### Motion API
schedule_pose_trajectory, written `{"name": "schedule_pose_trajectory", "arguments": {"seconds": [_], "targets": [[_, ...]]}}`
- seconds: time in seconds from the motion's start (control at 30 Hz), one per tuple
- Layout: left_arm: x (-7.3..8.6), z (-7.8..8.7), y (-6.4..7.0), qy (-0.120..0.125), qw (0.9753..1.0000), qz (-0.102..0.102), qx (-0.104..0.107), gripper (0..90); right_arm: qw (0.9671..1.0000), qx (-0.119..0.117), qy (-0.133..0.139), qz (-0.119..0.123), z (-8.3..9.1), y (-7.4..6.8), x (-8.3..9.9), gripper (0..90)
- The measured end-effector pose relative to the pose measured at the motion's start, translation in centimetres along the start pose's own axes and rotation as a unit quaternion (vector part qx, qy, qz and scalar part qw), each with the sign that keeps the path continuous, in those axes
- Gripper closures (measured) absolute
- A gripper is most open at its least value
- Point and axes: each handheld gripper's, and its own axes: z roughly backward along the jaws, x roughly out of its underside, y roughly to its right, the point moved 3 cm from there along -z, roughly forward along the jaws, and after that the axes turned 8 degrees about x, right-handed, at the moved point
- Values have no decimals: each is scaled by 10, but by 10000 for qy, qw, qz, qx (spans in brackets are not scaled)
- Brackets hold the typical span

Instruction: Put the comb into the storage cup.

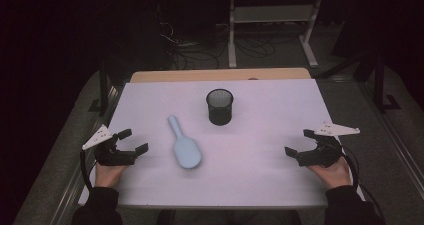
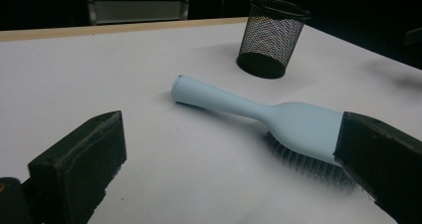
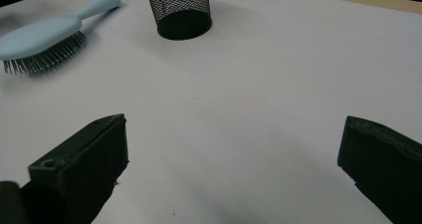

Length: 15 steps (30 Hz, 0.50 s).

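Note:
A pale blue hairbrush (image 1: pixel 184 146) lies bristles down on the white table top (image 1: pixel 260 175), left of centre, its handle toward the far side. Behind it and a little to the right stands a black mesh cup (image 1: pixel 219 106), upright. My left gripper (image 1: pixel 133 141) rests at the table's left edge, open, with nothing between its jaws. In the left gripper view the hairbrush (image 2: pixel 278 122) lies just ahead, its head partly behind the right jaw, the mesh cup (image 2: pixel 272 37) beyond. My right gripper (image 1: pixel 300 143) is open at the right edge, well clear of the hairbrush (image 3: pixel 45 35) and the mesh cup (image 3: pixel 179 10).
A wooden strip (image 1: pixel 220 75) runs along the table's far edge. Beyond it, on the dark floor, stand a white metal frame (image 1: pixel 272 20) and loose cables (image 1: pixel 195 50). Bare white surface lies between the two grippers.

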Motion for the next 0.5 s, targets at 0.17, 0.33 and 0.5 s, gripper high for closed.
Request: {"name": "schedule_pose_trajectory", "arguments": {"seconds": [0.17, 0.33, 0.5], "targets": [[0, 0, 0, 10, 10000, 1, 7, 0, 10000, 2, -3, 7, 0, 0, 0, 0], [-1, 0, 1, 59, 10000, 15, 10, 0, 10000, 13, 0, 7, 1, 0, 0, 0], [-1, 0, 1, 52, 10000, 7, 25, 0, 10000, 30, 31, 62, 2, -1, -1, 0]]}}
